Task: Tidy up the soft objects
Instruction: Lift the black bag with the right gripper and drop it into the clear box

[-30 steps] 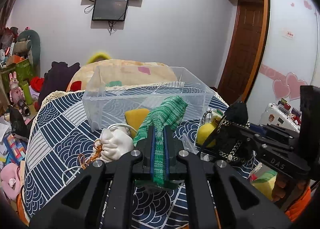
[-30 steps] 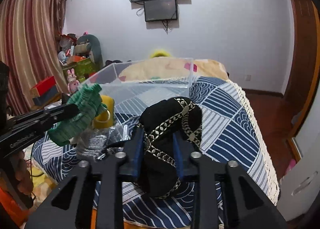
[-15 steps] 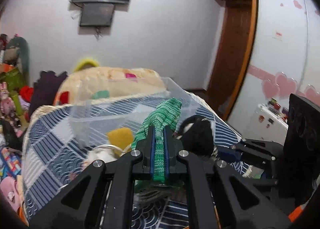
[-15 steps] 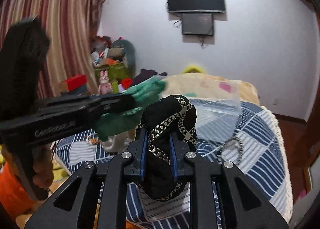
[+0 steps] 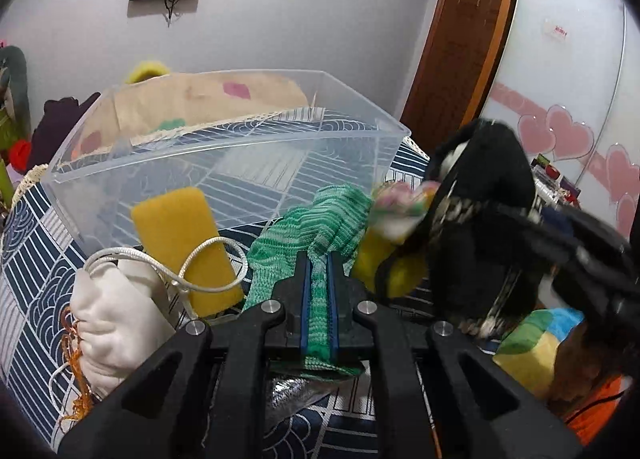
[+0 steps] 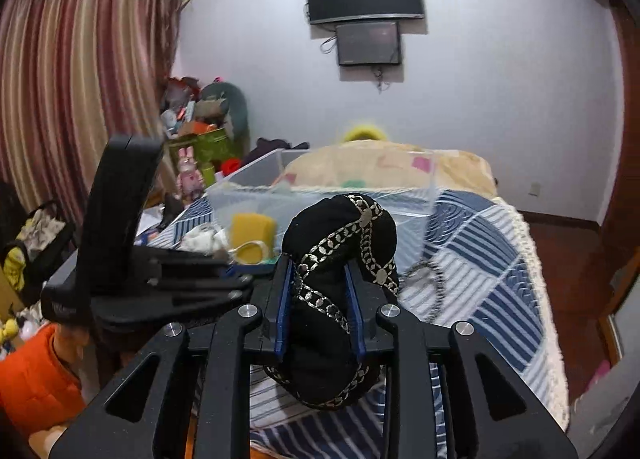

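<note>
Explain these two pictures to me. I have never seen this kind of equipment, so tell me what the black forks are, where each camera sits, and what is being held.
No robot here: a person holds a two-fingered hand tool in each hand, and a fisheye camera on each tool looks forward along its fingers.

The left tool's picture shows the left gripper shut on a green knitted cloth. Beyond it on the blue patterned bedspread stand a clear plastic box, a yellow sponge and a white drawstring pouch.

The right tool's picture shows the right gripper shut on a black pouch with gold trim.
</note>
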Available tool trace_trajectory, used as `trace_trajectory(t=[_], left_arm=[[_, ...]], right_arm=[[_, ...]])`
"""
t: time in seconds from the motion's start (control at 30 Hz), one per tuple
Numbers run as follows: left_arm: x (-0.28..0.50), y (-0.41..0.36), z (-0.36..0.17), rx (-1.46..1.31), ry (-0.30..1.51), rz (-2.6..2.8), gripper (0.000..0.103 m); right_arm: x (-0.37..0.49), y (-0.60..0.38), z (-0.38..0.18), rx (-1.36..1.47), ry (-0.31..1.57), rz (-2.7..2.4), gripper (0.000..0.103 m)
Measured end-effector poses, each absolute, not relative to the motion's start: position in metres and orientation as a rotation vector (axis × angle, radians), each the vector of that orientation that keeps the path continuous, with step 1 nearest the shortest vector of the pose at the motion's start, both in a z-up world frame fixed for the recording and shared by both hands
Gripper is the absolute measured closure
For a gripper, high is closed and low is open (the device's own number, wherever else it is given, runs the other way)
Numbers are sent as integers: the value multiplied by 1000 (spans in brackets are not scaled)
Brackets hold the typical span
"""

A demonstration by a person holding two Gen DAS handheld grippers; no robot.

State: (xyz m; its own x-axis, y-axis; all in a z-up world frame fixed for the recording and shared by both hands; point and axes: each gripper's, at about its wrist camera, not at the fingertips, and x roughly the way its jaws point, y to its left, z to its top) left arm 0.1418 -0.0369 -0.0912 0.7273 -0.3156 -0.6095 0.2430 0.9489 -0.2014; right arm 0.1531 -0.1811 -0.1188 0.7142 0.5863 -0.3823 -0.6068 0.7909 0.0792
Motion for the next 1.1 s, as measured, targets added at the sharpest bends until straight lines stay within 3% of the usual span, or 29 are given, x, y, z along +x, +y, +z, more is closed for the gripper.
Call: trace_trajectory(t=[0.47, 0.5, 0.63, 0.67, 1.1], left_arm=[[111, -22, -49, -17, 568, -170, 94], [113, -22, -51, -12, 582, -171, 91], [108, -19, -50, -50, 568, -207, 47], [104, -21, -48, -41, 545, -210, 43], [93, -6, -43, -35, 460, -266, 42]], right_arm=[[153, -191, -94, -1, 340, 682, 80], [154, -190, -93, -1, 338, 690, 80], [152, -186, -90, -11, 323, 712, 80], [151, -185, -90, -11, 321, 725, 80], [143, -167, -96, -59, 327, 898, 81]])
